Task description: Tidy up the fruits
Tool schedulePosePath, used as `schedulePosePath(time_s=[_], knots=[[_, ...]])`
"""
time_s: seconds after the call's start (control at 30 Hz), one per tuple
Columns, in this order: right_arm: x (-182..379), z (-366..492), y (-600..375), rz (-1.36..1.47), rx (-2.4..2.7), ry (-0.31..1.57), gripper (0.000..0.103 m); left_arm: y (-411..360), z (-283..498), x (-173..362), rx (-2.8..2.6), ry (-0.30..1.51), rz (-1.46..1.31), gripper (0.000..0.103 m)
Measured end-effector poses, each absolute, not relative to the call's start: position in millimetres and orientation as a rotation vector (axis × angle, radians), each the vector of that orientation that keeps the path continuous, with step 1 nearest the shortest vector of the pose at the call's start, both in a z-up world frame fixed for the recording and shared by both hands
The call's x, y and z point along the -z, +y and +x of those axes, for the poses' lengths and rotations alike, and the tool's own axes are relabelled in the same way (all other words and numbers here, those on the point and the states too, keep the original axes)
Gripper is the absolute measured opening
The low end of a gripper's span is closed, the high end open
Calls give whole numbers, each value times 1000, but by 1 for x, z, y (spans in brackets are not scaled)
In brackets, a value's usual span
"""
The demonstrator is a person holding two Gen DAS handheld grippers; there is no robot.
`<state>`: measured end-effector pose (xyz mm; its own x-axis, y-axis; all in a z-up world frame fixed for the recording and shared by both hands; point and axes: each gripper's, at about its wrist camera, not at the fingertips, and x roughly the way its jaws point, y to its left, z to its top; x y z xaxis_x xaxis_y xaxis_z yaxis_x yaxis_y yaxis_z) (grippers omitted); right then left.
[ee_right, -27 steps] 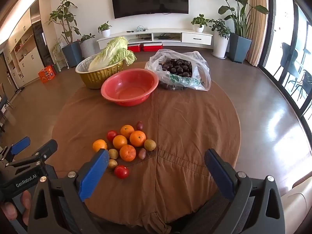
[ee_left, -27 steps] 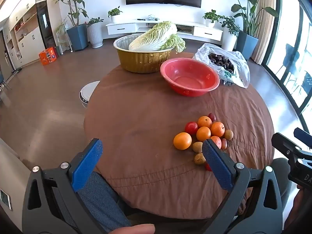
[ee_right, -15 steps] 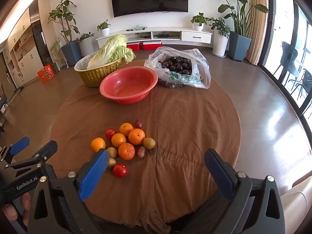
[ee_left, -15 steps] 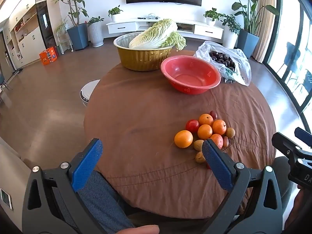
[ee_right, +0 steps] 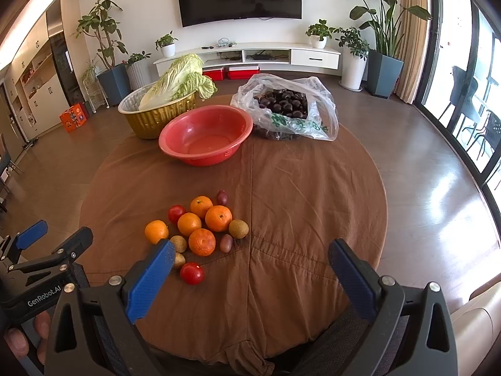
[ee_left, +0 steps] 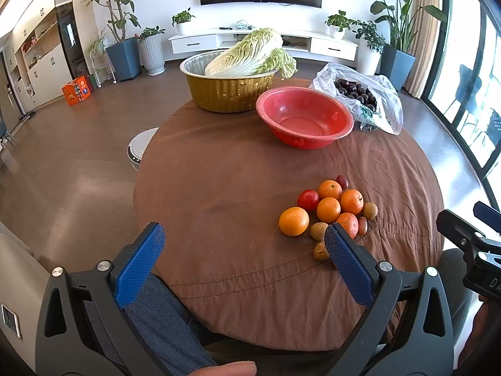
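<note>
A cluster of fruit lies on the round brown-clothed table: several oranges, red tomatoes, small brown kiwis and dark plums. An empty red bowl stands at the far side. My left gripper hangs open over the table's near edge, left of the fruit, its right finger hiding part of the cluster. My right gripper is open above the near edge, right of the fruit, nothing between its fingers. Each gripper shows at the side of the other's view.
A gold foil pan holding a napa cabbage stands behind the bowl. A clear plastic bag of dark fruit lies at the far right. A white round object sits on the floor left of the table.
Both views have crept slightly forward and lower over the table; the fruit cluster sits a little higher in frame. Both grippers stay open.
</note>
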<state>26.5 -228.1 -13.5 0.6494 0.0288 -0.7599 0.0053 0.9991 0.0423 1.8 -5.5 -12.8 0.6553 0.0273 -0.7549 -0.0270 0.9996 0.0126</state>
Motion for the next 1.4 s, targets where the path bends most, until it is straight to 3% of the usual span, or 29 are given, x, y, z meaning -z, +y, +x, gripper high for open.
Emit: schedulePosePath(time_s=[1.4], knots=[[21,27,-228,44,-14,876,100,-9,3,15,-30,864,7,103]])
